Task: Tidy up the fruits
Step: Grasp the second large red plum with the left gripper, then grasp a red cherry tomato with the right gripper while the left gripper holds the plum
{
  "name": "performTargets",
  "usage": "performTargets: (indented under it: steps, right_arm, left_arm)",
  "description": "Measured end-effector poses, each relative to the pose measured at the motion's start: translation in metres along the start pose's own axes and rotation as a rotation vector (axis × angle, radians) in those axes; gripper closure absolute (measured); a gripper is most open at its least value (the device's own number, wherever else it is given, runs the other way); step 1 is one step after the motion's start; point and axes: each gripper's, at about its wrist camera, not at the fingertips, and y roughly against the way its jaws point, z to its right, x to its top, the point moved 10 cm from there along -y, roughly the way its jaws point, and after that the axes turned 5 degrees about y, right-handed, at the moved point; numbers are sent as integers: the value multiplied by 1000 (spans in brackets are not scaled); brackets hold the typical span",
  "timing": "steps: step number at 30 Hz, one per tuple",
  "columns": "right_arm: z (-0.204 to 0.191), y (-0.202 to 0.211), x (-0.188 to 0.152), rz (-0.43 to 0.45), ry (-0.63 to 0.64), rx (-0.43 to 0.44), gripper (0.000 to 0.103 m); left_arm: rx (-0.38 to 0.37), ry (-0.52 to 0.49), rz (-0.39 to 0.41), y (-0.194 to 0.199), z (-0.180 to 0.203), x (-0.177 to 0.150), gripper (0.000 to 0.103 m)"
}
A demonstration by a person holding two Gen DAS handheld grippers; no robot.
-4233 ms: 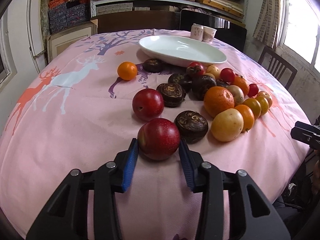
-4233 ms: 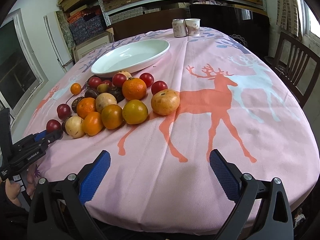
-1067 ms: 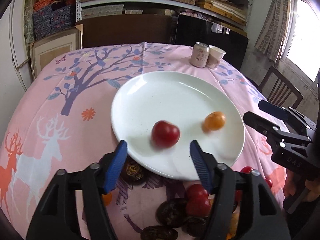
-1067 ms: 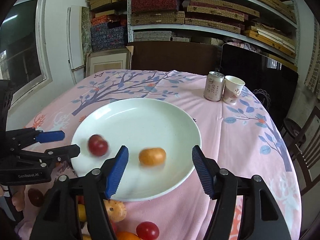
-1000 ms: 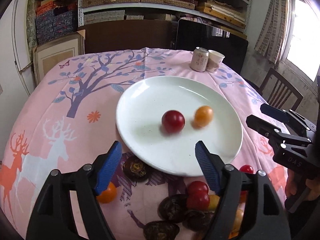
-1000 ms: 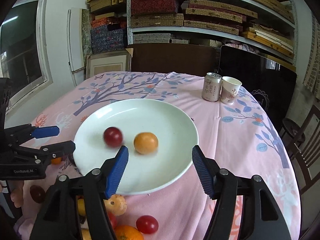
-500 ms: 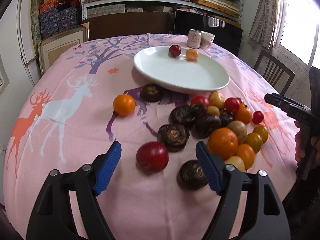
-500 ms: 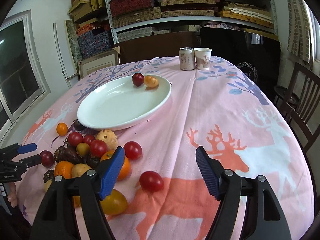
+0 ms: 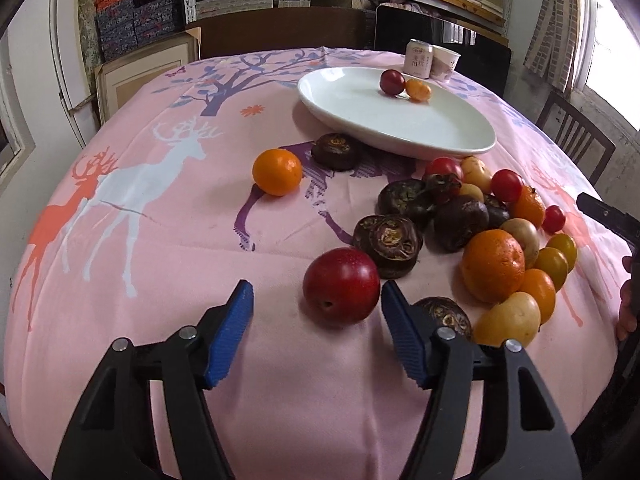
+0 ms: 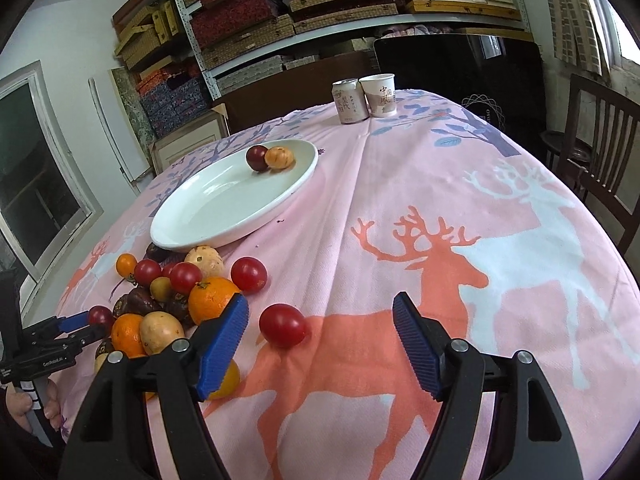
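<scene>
The plum (image 9: 341,286) is round, dark red and glossy, with a small stem dimple facing the camera and a pale speckle on its top; it sits on the pink cloth (image 9: 160,240) at the near edge of the fruit pile, just beside a dark ridged fruit (image 9: 388,244), and it lies between the blue pads of the left gripper (image 9: 316,328), nearer the right pad; the jaws are closing but neither pad presses on it. The tomato (image 10: 283,325) is a small, smooth, bright red oval lying apart from the pile on the orange deer print, between the pads of the right gripper (image 10: 320,344) and closer to the left one; those jaws stand wide apart, touching nothing. On the plate (image 9: 360,120), at its far side near the can (image 9: 418,63) and cup (image 9: 445,63), a small dark plum (image 9: 392,81) and a small orange fruit (image 9: 418,90) rest touching each other.

Half a second ago the left jaws stood wider and the plum sat further ahead of them; now it is larger in view and inside the gap. The right gripper has likewise drawn in on the tomato, which lay ahead of its pads then, and the view has rolled, so the table tilts more. A second ago both grippers hung over the plate, where the two small fruits were near its middle; now they lie at its far rim.
</scene>
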Motion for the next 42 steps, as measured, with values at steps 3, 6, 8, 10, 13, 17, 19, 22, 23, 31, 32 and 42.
performTargets:
  steps: [3, 6, 8, 10, 13, 17, 19, 22, 23, 31, 32, 42]
  right_arm:
    - [0, 1, 0, 4, -5, 15, 28]
    - [-2, 2, -1, 8, 5, 21, 28]
    - [-5, 3, -1, 11, 29, 16, 28]
    - [-10, 4, -1, 13, 58, 11, 30]
    - [-19, 2, -3, -2, 110, 17, 41]
    - [-29, -10, -10, -70, 171, 2, 61]
    - [-31, -15, -13, -101, 190, -5, 61]
    - [-34, -22, -15, -141, 208, -15, 61]
    - [-36, -24, -15, -149, 214, -18, 61]
    - [-36, -38, -17, -208, 201, -20, 68]
    - [-35, -38, -17, -205, 198, -21, 72]
    - [-33, -32, -14, -171, 179, -22, 72]
  left_arm:
    - [-23, -24, -27, -8, 8, -3, 60]
    - [-68, -9, -9, -5, 10, -3, 65]
    - [-88, 10, 24, 1, 9, 0, 65]
    - [-98, 25, 58, 7, 8, 3, 65]
    - [-99, 40, 70, 8, 7, 5, 65]
    - [-97, 37, 68, 8, 7, 4, 65]
    - [-97, 34, 67, 8, 7, 3, 65]
    - [-99, 35, 66, 9, 6, 3, 65]
    - [-99, 35, 66, 9, 6, 3, 65]
    - [-101, 35, 67, 9, 6, 3, 65]
    - [-102, 35, 67, 9, 6, 3, 65]
    - [-104, 36, 67, 8, 7, 4, 65]
